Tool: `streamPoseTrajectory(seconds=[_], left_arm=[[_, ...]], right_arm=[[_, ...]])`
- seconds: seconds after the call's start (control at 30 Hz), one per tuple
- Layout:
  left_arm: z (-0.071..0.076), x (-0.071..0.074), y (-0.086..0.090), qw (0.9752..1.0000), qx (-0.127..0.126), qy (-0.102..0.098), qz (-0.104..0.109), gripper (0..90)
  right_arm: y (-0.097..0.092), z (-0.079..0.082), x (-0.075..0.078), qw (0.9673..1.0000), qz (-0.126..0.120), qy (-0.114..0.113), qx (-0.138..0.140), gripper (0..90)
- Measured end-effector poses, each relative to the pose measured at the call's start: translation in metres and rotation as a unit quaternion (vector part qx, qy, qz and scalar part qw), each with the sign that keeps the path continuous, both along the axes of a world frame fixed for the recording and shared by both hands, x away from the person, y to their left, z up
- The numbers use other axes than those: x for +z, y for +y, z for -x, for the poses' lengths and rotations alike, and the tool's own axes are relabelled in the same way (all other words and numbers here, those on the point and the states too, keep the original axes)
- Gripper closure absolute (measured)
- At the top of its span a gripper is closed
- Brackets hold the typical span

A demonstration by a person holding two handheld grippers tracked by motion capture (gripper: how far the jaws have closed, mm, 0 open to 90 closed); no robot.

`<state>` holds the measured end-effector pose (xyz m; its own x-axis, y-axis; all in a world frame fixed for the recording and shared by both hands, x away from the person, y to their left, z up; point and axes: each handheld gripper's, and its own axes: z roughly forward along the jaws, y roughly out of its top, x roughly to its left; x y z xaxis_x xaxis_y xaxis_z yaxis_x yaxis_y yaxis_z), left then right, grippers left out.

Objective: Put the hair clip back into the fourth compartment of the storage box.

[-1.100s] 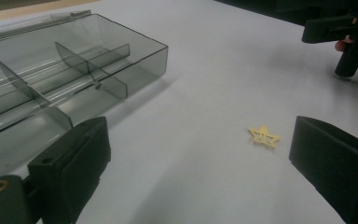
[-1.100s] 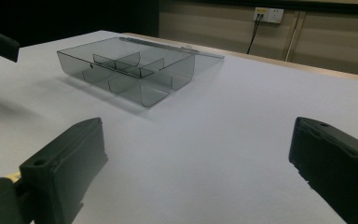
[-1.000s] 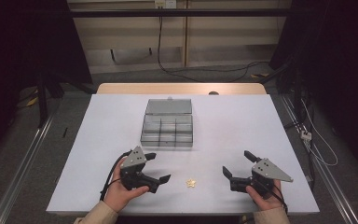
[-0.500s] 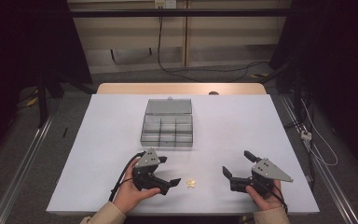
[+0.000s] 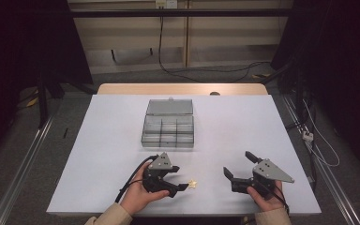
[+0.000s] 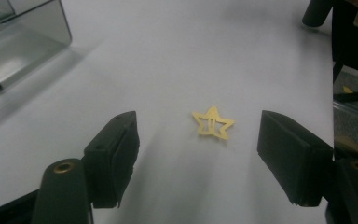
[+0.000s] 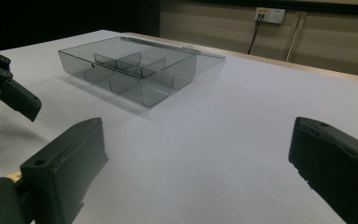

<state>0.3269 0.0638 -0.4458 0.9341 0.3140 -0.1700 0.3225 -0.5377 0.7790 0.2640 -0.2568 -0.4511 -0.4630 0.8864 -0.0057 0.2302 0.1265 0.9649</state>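
A small gold star-shaped cutout [image 5: 192, 183] [image 6: 213, 125] lies flat on the white table [image 5: 108, 140] near the front edge. My left gripper [image 5: 182, 179] [image 6: 198, 151] is low over the table with the star between its jaws. The jaws have just been closing, and a gap remains on each side of the star, so the pads do not touch it. My right gripper [image 5: 237, 163] [image 7: 200, 158] rests at the front right, open wide with nothing between its fingers. It faces the box.
A clear grey plastic compartment box [image 5: 168, 126] [image 7: 130, 70] with its lid laid open behind it stands mid-table. The left gripper's jaw [image 7: 14, 95] shows at the left in the right gripper view. Floor rails and cables lie beyond the table.
My left gripper has slid to the right up to the star, and its jaws have narrowed around it. The right gripper has stayed still.
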Motion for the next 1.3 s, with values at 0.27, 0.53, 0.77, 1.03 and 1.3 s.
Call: streamPoseTrajectory(seconds=[0.27, 0.53, 0.77, 1.03, 1.3], left_arm=[[0.000, -0.004, -0.012, 0.9997, -0.010, 0.001, -0.022, 41.3], [0.000, -0.008, -0.022, 0.9992, -0.018, 0.001, -0.035, 49.6], [0.000, -0.010, -0.027, 0.9986, -0.022, -0.010, -0.047, 54.8], [0.008, -0.008, -0.033, 0.9962, -0.027, -0.036, -0.075, 65.5], [0.007, -0.008, -0.034, 0.9973, -0.025, -0.024, -0.065, 71.3]], right_arm=[[0.000, 0.000, 0.000, 1.0000, -0.001, 0.000, 0.001, 3.2], [0.000, 0.000, 0.000, 1.0000, -0.001, 0.001, 0.002, 3.3], [0.000, 0.000, 0.000, 1.0000, -0.001, 0.001, 0.004, 3.3], [0.000, 0.000, 0.000, 1.0000, 0.000, 0.001, 0.004, 3.3], [0.001, -0.001, -0.001, 1.0000, 0.002, 0.003, 0.005, 3.3]])
